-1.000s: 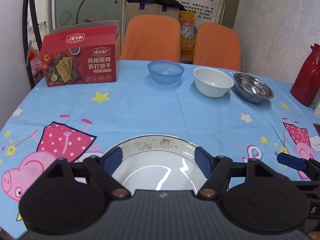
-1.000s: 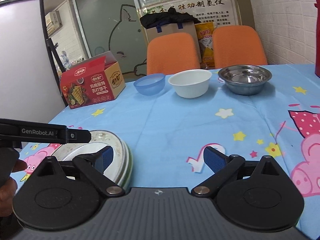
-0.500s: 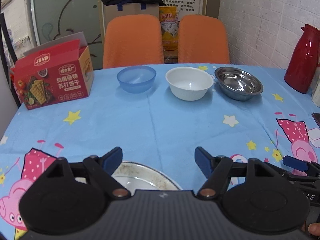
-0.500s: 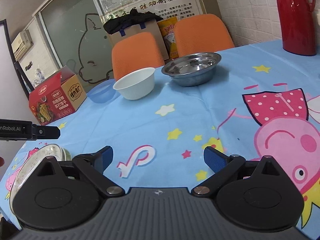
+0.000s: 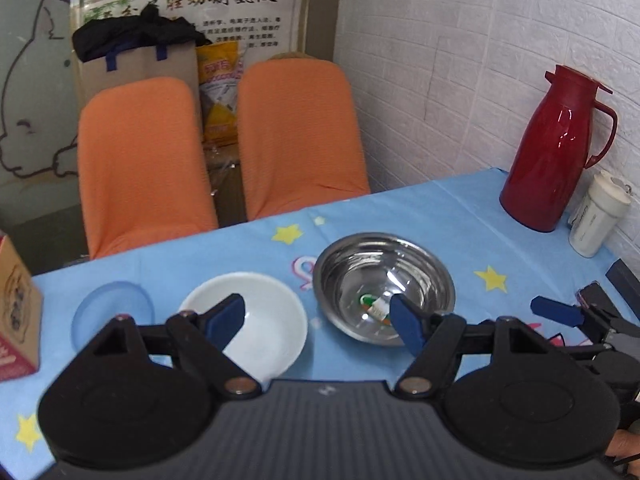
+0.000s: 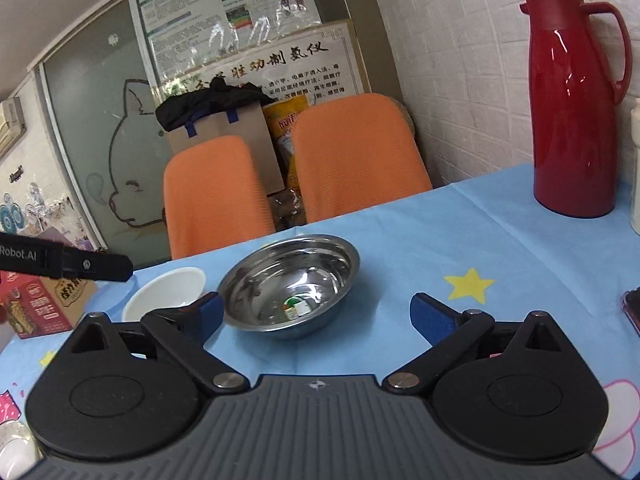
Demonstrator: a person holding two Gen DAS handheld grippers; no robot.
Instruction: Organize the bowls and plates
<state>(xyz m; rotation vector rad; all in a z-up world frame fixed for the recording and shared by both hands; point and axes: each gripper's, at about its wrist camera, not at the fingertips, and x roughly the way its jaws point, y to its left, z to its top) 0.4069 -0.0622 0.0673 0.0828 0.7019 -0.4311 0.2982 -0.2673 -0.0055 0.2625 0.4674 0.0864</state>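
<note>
Three bowls stand in a row on the blue tablecloth: a blue bowl (image 5: 114, 308), a white bowl (image 5: 264, 320) and a steel bowl (image 5: 384, 280) with a small sticker inside. My left gripper (image 5: 318, 320) hovers open above the gap between the white and steel bowls, holding nothing. My right gripper (image 6: 316, 316) is open too, just in front of the steel bowl (image 6: 290, 284), its left finger near the white bowl (image 6: 166, 292). A rim of the plate stack (image 6: 12, 448) shows at the lower left of the right wrist view.
A red thermos (image 5: 556, 148) and a white cup (image 5: 598, 216) stand at the right by the brick wall. A red cracker box (image 5: 16, 308) sits at the left. Two orange chairs (image 5: 224, 152) stand behind the table. A dark phone (image 6: 632, 308) lies at the right.
Both grippers swept forward and right from the plates toward the bowls. The plates dropped out of the left wrist view, and the bowls and thermos now look much closer.
</note>
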